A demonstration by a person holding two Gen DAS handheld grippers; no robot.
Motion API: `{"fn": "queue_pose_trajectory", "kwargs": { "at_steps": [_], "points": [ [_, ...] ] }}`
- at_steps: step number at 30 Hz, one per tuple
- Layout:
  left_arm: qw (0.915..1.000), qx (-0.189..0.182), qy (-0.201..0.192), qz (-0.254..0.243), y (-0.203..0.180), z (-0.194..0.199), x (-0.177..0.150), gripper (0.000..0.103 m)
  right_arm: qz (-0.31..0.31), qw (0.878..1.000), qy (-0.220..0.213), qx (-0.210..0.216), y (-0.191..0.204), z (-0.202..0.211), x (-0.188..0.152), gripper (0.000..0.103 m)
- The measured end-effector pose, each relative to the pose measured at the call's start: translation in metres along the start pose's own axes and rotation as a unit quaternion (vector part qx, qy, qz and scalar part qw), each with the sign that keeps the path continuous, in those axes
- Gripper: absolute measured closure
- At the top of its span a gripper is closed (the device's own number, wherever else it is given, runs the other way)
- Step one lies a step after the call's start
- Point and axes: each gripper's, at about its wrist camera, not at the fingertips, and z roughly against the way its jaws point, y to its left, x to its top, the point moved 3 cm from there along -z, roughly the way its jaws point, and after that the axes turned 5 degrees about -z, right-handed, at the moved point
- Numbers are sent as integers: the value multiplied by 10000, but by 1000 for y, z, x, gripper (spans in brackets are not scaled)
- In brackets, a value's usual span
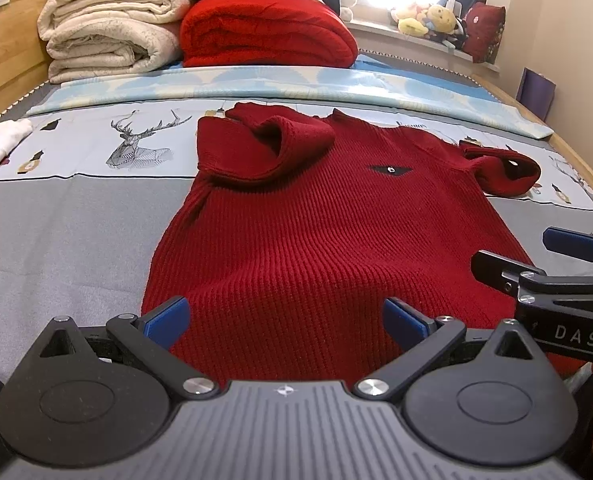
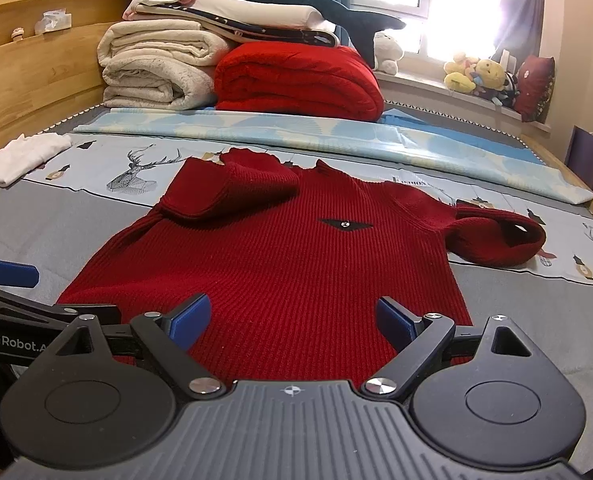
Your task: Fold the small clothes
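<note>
A dark red knitted sweater (image 1: pixel 296 232) lies flat on the bed, hem toward me, also in the right wrist view (image 2: pixel 280 264). Its left sleeve (image 1: pixel 264 148) is folded over the chest; its right sleeve (image 1: pixel 504 172) lies bunched out to the side. My left gripper (image 1: pixel 284 320) is open and empty, just above the hem. My right gripper (image 2: pixel 292 320) is open and empty over the hem too; it shows at the right edge of the left wrist view (image 1: pixel 536 256).
Folded cream blankets (image 1: pixel 108 32) and a red quilt (image 1: pixel 264 32) are stacked at the headboard. A white garment (image 2: pixel 20 156) lies at the far left. Plush toys (image 2: pixel 484 76) sit on the windowsill. A wooden bed frame (image 2: pixel 36 68) runs along the left.
</note>
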Motion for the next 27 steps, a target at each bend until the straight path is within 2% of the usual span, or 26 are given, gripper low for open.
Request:
{"fn": "queue_pose_trajectory", "kwargs": {
  "at_steps": [21,27],
  "points": [
    [9998,106,51,-127,-2,-1,0,1,32,10000,-20,-7,2,1,-1,16],
    [9995,101,-178,-232,-5,3,-1,2,40,9999,-144,-29,1,3,1,24]
  ]
}}
